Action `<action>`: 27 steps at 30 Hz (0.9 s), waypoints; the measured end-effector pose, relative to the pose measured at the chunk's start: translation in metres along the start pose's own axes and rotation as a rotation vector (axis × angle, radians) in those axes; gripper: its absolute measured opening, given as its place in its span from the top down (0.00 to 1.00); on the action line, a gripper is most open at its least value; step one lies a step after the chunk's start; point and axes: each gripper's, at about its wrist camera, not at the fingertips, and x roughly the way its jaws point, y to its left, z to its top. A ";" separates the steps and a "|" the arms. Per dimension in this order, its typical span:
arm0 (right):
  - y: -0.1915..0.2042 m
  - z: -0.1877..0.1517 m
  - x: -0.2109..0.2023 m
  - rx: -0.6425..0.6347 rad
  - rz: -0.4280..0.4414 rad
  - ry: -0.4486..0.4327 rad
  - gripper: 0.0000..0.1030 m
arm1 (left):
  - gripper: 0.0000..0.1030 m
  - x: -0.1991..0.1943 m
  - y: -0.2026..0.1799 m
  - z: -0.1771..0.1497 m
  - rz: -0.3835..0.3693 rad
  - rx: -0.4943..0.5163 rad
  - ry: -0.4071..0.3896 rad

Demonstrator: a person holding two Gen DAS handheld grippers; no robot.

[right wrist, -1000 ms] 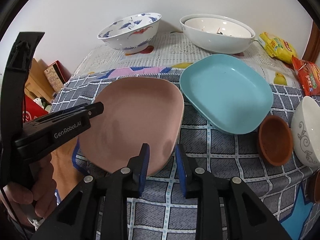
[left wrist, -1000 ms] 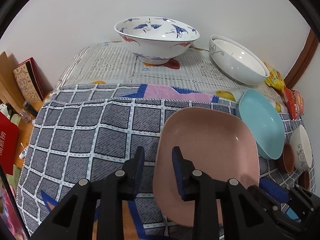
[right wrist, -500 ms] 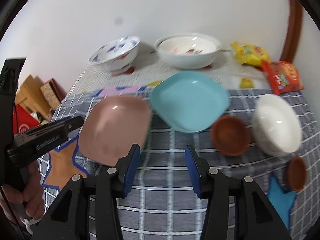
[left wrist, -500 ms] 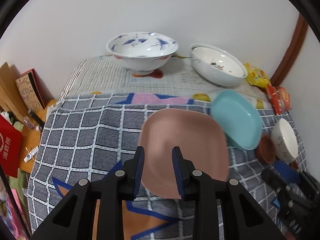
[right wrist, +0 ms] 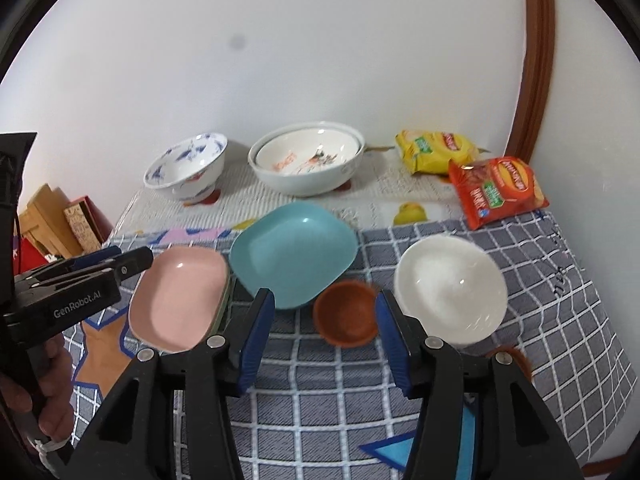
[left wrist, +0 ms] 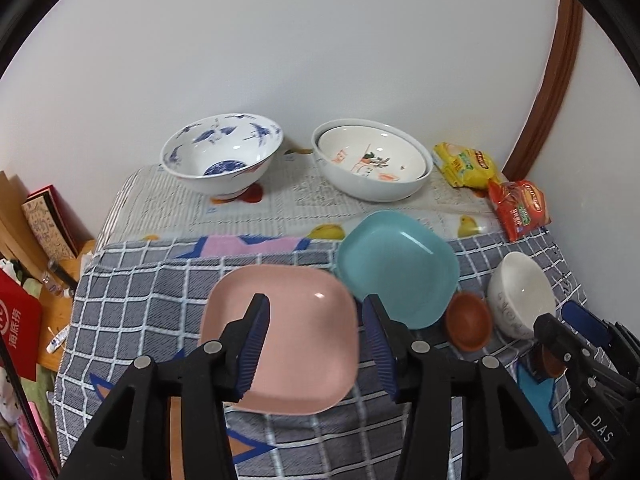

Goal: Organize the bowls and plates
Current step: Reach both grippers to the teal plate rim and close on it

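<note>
While both tools hang above the checked cloth (right wrist: 560, 320) on the bench, each is opening and grips nothing. The left tool (left wrist: 316, 344) has its jaws apart over the pink plate (left wrist: 296, 344), which lies flat on the cloth. The right tool (right wrist: 324, 340) spreads above the small brown bowl (right wrist: 346, 314). Just beside the pink plate sits the blue plate (left wrist: 400, 268), with a white bowl (right wrist: 450, 288) to its right. Two large bowls stand at the wall: the blue-patterned bowl (left wrist: 222, 156) and the white one (left wrist: 372, 166).
</note>
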 end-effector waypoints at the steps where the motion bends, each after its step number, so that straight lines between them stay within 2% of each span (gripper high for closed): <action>1: -0.004 0.002 0.000 0.005 -0.006 -0.011 0.49 | 0.55 0.002 -0.004 0.002 -0.001 0.002 0.000; 9: -0.026 0.022 0.024 -0.010 0.001 0.009 0.49 | 0.55 0.023 -0.018 0.017 -0.014 0.022 0.044; 13: -0.029 0.039 0.050 -0.028 0.035 0.067 0.49 | 0.55 0.040 -0.020 0.025 0.003 0.026 0.060; 18: -0.033 0.054 0.079 -0.019 0.043 0.084 0.49 | 0.55 0.066 -0.021 0.033 0.020 0.021 0.085; 21: -0.037 0.059 0.097 0.007 0.062 0.091 0.49 | 0.55 0.080 -0.022 0.036 0.035 0.026 0.091; 24: -0.039 0.061 0.118 0.013 0.086 0.143 0.49 | 0.55 0.094 -0.023 0.037 0.022 0.025 0.113; 27: -0.038 0.060 0.136 0.004 0.076 0.159 0.49 | 0.55 0.107 -0.023 0.038 0.022 0.023 0.124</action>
